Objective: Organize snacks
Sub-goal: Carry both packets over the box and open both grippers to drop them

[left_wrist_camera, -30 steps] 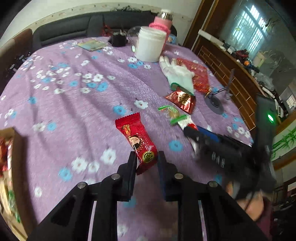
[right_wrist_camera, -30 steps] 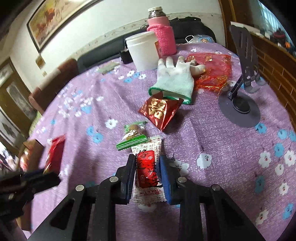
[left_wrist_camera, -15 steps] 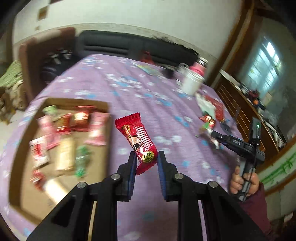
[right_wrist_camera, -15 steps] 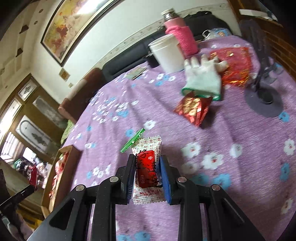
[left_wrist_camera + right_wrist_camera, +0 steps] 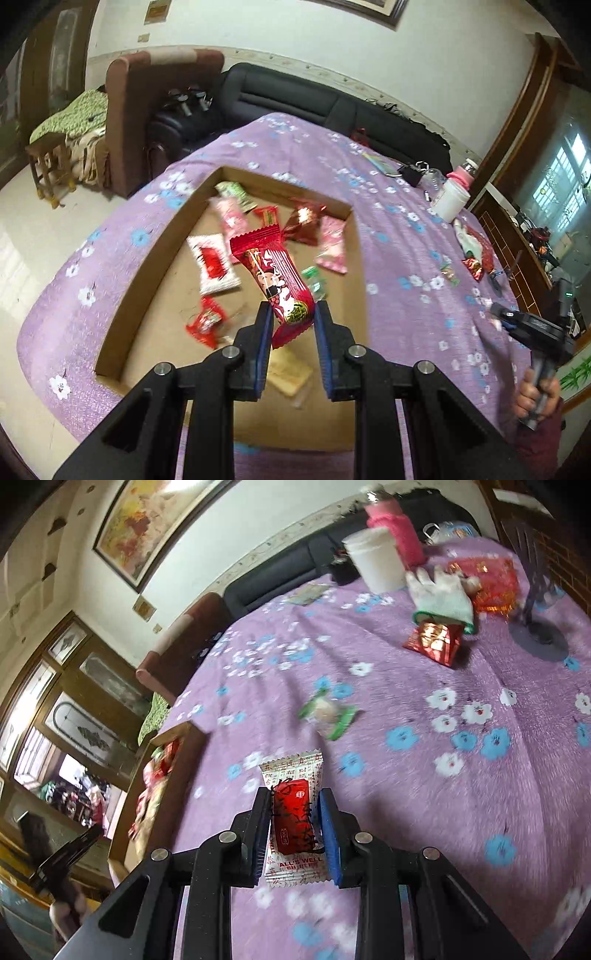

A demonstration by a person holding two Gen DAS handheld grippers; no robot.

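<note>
In the left wrist view, the left gripper [image 5: 291, 319] has its jaws closed down on the lower end of a long red candy wrapper [image 5: 275, 277], which rises from between the two blue-lined pads toward the centre of the frame, tilted to the upper left. The wrapper is glossy red with crimped ends, a cartoon figure and a gold round seal near the pinched end. It hangs above an open cardboard box [image 5: 155, 258] that fills the middle left of the frame and holds assorted red, pink, white and green snack packets. In the right wrist view, the right gripper [image 5: 293, 823] is clamped on a white packet [image 5: 293, 819] with a red centre panel and "ALL'S WELL" printed low down, upright between the pads at lower centre, above the purple flowered tablecloth [image 5: 461, 775].
</note>
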